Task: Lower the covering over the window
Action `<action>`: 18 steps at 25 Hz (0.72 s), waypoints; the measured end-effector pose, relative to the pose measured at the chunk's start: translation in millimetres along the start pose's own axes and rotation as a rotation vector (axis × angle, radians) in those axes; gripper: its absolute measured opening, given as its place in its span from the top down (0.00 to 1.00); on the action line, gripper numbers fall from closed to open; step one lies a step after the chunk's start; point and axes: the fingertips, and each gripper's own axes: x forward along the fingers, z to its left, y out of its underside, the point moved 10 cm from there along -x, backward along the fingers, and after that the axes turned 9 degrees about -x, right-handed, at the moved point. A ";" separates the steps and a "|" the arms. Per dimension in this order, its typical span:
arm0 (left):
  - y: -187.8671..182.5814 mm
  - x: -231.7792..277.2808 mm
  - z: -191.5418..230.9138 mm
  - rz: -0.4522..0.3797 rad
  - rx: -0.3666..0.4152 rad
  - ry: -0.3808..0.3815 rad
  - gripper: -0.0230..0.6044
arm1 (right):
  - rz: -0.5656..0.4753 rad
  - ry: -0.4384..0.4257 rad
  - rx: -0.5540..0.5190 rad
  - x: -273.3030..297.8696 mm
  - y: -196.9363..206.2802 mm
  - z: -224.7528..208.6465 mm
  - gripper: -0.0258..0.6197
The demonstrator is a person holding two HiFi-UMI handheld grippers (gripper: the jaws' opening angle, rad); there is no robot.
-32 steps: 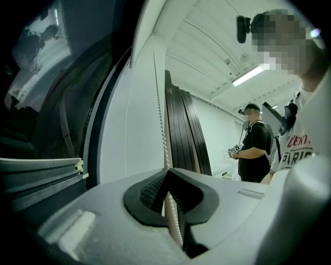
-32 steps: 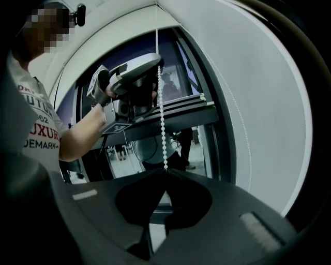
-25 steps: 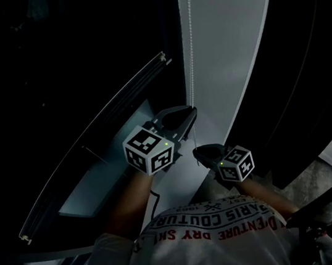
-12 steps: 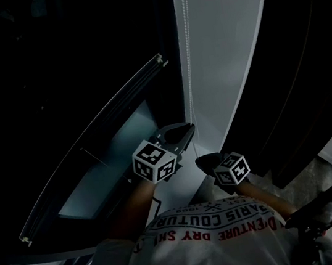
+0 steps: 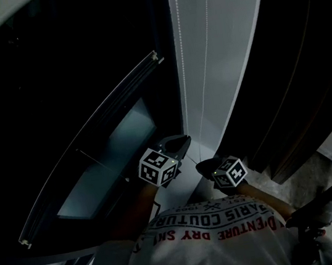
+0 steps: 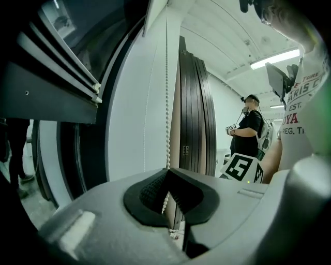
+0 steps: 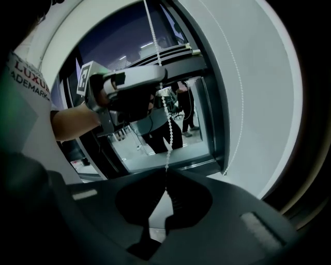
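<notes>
Two tongs clench the bead chain (image 6: 167, 103), left tongs (image 6: 167, 173) above right tongs (image 7: 165, 174).

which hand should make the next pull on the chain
Left, probably. The left gripper is shut on the chain higher than the right gripper, so it has more room to pull down.

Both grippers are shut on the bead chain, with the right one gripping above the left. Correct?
No. Both are shut on the bead chain, but the left gripper grips above the right gripper, not below it. The right gripper view looks up the chain at it.
</notes>
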 end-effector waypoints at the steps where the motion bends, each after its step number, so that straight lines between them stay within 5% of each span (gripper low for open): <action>1: 1.7 -0.7 1.1 -0.006 -0.009 -0.003 0.95 | -0.008 0.002 0.006 -1.6 -1.4 -2.0 0.94; 11: 4.8 -7.6 0.1 -0.034 -0.031 -0.009 0.95 | -0.105 0.041 -0.107 -45.2 -75.3 -19.3 0.79; 18: 5.5 -2.7 -5.2 -0.033 -0.026 -0.002 0.95 | -0.337 0.033 -0.235 -87.0 -168.0 -13.7 0.79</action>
